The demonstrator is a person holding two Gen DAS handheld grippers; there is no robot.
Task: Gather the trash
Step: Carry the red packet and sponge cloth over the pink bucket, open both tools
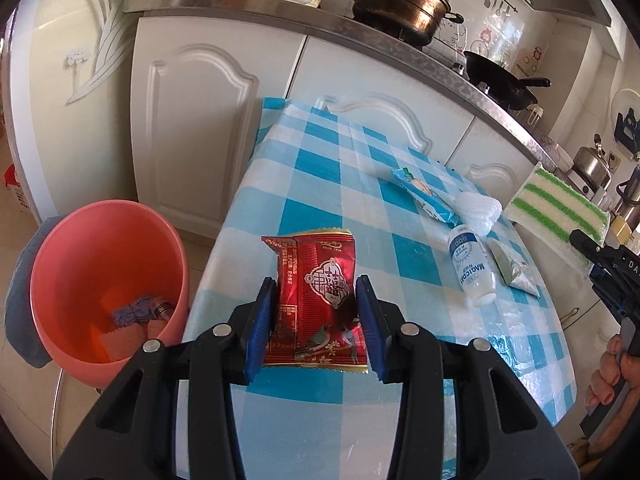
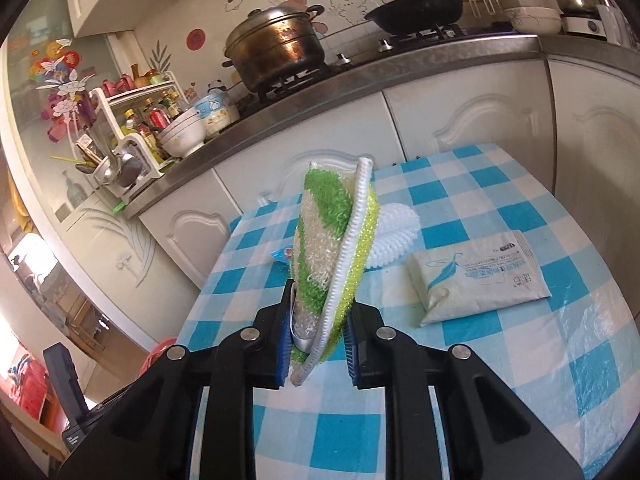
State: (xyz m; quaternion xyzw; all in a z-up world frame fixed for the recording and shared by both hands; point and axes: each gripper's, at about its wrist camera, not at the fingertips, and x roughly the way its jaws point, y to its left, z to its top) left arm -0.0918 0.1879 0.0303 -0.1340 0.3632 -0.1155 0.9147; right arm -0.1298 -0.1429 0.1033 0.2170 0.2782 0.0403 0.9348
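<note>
While both claws are loaded, the scene reads as follows.

Left gripper [image 1: 316, 320]: pinching a red snack wrapper [image 1: 320, 300] between its blue pads [image 1: 262, 320]; the wrapper stands upright and flat-faced to the camera, its lower edge above the checked tablecloth [image 1: 320, 184].
Left pose: pointing forward over the near left part of the table, fingers level side by side, with the pink bin [image 1: 108, 280] down to its left, beside the table edge.
Bin contents: a bluish crumpled piece and something small and dark lie at the bottom; what they are I cannot tell.
Right gripper [image 2: 316, 344]: clamped on a green-and-white striped scouring sponge [image 2: 332, 248], which rises edge-on from between the fingers and tilts slightly right at its top.
Right pose: held above the table, aimed toward the counter [image 2: 360, 76]; in the left wrist view it shows at the far right edge with the person's right hand [image 1: 612, 372] wrapped around its handle.
Trash on the table: a small white bottle [image 1: 474, 268] lying on its side, a blue wrapper [image 1: 424, 196] just beyond it, a white net scrubber [image 1: 480, 210] touching the wrapper's end, and a pale green sachet [image 1: 512, 268] just beside the bottle.
Also on the table: a white wipes pack [image 2: 480, 272] lying flat to the right of the sponge.
Counter: a steamer pot [image 2: 276, 48] and a black wok [image 2: 416, 8] sit on the stove.
</note>
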